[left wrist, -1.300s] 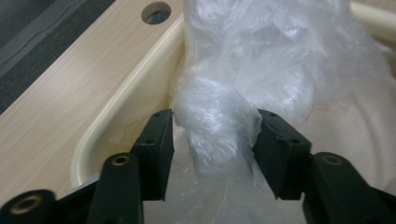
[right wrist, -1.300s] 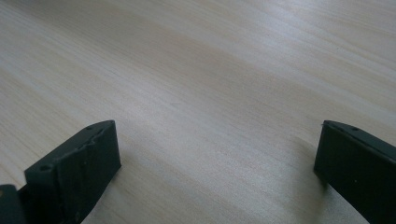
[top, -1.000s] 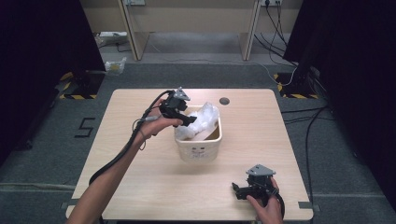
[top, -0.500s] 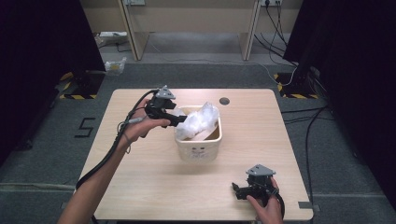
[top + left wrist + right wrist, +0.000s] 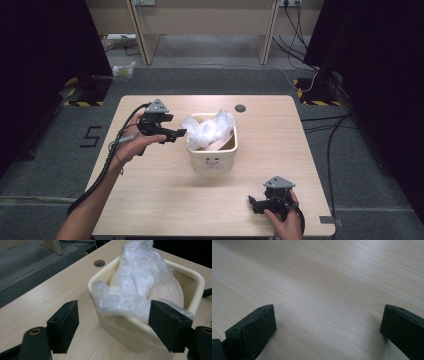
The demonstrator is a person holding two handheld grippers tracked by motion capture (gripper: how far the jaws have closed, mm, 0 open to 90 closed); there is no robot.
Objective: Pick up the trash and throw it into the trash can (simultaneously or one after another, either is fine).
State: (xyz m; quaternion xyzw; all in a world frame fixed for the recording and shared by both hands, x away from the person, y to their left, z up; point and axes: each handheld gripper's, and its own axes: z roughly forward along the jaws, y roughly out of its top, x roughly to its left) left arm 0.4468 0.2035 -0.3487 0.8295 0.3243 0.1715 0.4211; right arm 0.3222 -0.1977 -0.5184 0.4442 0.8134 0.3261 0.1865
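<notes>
A cream square bin (image 5: 212, 161) stands in the middle of the wooden table (image 5: 150, 200). A crumpled clear plastic bag (image 5: 207, 129) sits in it and spills over its left rim. My left gripper (image 5: 181, 132) hovers just left of the bin, pointing at it. Its jaws have just been opening and stand open with nothing between them. In the left gripper view the bag (image 5: 135, 282) and bin (image 5: 120, 332) lie beyond the left gripper (image 5: 113, 315). My right gripper (image 5: 252, 204) rests near the table's front right edge. The right gripper (image 5: 328, 320) stands open over bare wood.
A round cable hole (image 5: 240, 108) sits in the table behind the bin. Cables trail from both grippers. Grey floor surrounds the table, with desk legs and a small bag of litter (image 5: 123, 70) at the back.
My left gripper has drawn back to the left, away from the bag and the bin's rim, and its jaws stand wider. The right gripper has kept still.
</notes>
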